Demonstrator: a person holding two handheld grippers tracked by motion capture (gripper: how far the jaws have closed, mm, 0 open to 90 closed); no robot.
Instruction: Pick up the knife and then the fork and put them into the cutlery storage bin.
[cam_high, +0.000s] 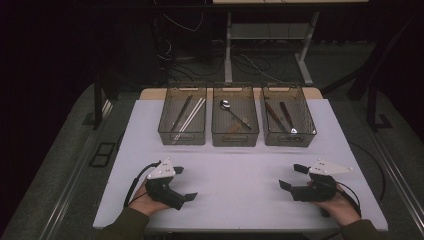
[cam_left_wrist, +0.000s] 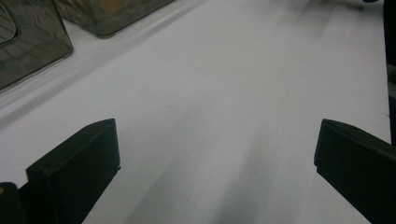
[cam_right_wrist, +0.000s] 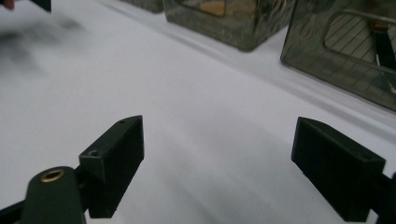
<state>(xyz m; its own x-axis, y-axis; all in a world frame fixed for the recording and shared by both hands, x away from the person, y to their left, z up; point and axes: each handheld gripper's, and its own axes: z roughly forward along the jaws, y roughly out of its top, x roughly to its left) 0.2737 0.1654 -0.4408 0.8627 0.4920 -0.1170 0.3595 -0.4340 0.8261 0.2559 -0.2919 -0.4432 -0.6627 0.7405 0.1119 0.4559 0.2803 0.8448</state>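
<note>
Both grippers sit low over the near part of the white table (cam_high: 240, 175), one in each of the person's two hands, and neither holds anything. On the left gripper (cam_high: 186, 184) the two black jaws stand wide apart with only bare tabletop between them, as its own view confirms (cam_left_wrist: 217, 154); it rests near the table's front left, jaws pointing inward to the middle. On the right gripper (cam_high: 294, 177) the two jaws are likewise spread wide with nothing between them (cam_right_wrist: 217, 154); it sits near the front right, jaws pointing inward toward the left one, and the two grippers are well apart. Each carries one grey three-cornered plate on top and one trailing cable. Beyond them, across a broad bare stretch of table, three clear smoky bins stand side by side in a row at the far edge. In the left bin (cam_high: 182, 136) lie several long thin sticks, some pale and some dark, that look like chopsticks; the exact count is hard to tell. One silver spoon (cam_high: 234, 113), bowl toward the far side, lies in the middle bin (cam_high: 235, 139), with a brownish piece beside its handle that is too small to make out. Two dark-handled utensils (cam_high: 280, 117) lie slantwise in the right bin (cam_high: 289, 140). None of the cutlery touches a gripper; all of it lies inside the bins, well away from both.
</note>
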